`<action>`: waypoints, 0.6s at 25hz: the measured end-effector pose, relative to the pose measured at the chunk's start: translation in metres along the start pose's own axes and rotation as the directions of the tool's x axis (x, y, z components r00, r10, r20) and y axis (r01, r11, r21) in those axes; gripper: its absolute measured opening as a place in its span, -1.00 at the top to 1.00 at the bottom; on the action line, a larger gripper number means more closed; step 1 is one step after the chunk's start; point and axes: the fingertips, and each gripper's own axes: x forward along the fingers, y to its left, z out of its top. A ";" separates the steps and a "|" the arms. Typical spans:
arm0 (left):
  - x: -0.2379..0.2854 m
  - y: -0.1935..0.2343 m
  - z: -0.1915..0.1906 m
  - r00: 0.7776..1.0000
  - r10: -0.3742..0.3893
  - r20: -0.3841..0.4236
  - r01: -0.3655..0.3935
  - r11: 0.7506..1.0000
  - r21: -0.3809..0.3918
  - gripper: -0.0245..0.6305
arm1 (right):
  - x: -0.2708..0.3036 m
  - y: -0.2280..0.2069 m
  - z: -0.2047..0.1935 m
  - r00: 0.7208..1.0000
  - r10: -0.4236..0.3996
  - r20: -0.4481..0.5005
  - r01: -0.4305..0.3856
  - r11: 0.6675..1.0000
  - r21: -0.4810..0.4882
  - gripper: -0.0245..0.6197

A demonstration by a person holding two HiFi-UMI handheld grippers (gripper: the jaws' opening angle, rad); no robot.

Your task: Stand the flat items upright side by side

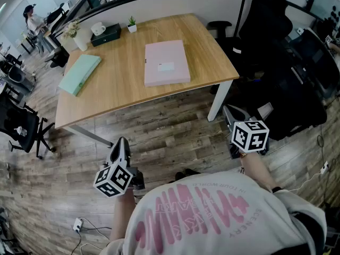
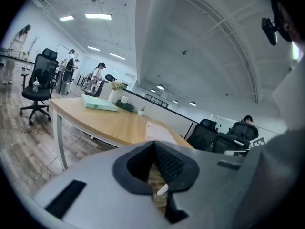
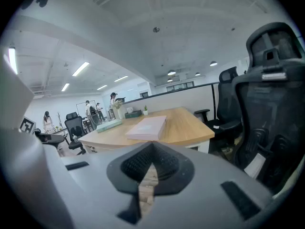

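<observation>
The first step looks not yet begun: the left hand-held gripper (image 1: 121, 142) and right hand-held gripper (image 1: 231, 115) hang clenched and empty short of the surface's (image 1: 117, 92) near edge, with the pink folder (image 1: 167, 62) flat mid-surface and the green folder (image 1: 79, 73) flat at its left edge, so next one must open and reach in.

Worn: pale grey shirt (image 1: 212, 222), large pink lettering across the back. Tools: left gripper (image 1: 121, 142), right gripper (image 1: 228, 110), with grey shells, black ribbed pads (image 2: 167, 163), black-and-white marker cubes (image 1: 249, 135).

Jaws closed, nothing held
Left tool (image 1: 121, 141) and right tool (image 1: 229, 112) point forward and slightly downward, well apart, each with jaws together.
</observation>
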 end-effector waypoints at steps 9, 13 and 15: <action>0.018 -0.002 -0.008 0.999 -0.002 -0.043 0.001 1.000 -0.016 0.92 | 0.019 -0.011 -0.025 0.998 -0.008 -0.062 0.011 0.999 0.045 0.93; 0.046 0.006 -0.007 0.998 -0.005 -0.061 0.003 1.000 -0.031 0.92 | 0.046 -0.014 -0.028 0.996 -0.014 -0.089 0.019 0.998 0.054 0.93; 0.067 0.012 -0.003 0.998 -0.008 -0.069 0.006 0.999 -0.038 0.92 | 0.064 -0.019 -0.026 0.994 -0.025 -0.103 0.032 0.997 0.065 0.93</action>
